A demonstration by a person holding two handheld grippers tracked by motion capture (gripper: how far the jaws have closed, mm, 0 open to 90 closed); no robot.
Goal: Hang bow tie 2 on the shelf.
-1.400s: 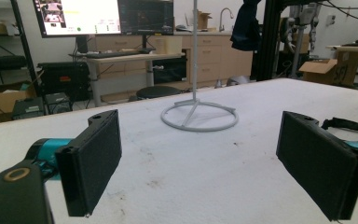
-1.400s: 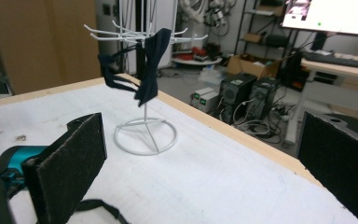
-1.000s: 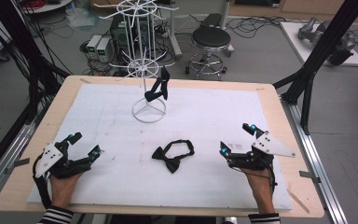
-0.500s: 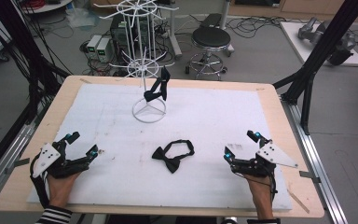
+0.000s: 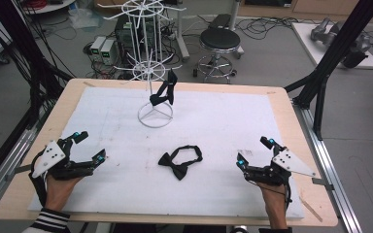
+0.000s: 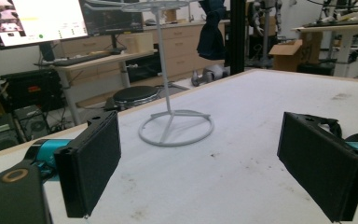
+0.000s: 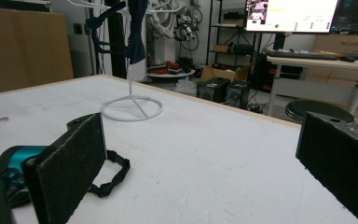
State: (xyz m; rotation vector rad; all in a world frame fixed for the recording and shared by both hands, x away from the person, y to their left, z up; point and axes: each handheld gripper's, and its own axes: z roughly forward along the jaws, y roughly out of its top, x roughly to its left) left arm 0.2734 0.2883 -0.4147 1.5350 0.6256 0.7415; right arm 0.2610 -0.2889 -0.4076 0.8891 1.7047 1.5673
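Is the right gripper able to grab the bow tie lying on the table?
Probably yes. The right gripper is open, and bare white mat lies between it and the bow tie, with nothing in between.

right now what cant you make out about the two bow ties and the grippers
- Bow tie on the table: in the right gripper view the near jaw hides all but its strap.
- Hanging bow tie: its top is cut off by the left gripper view's upper edge.
- Rack: which hook holds it is too small to tell.
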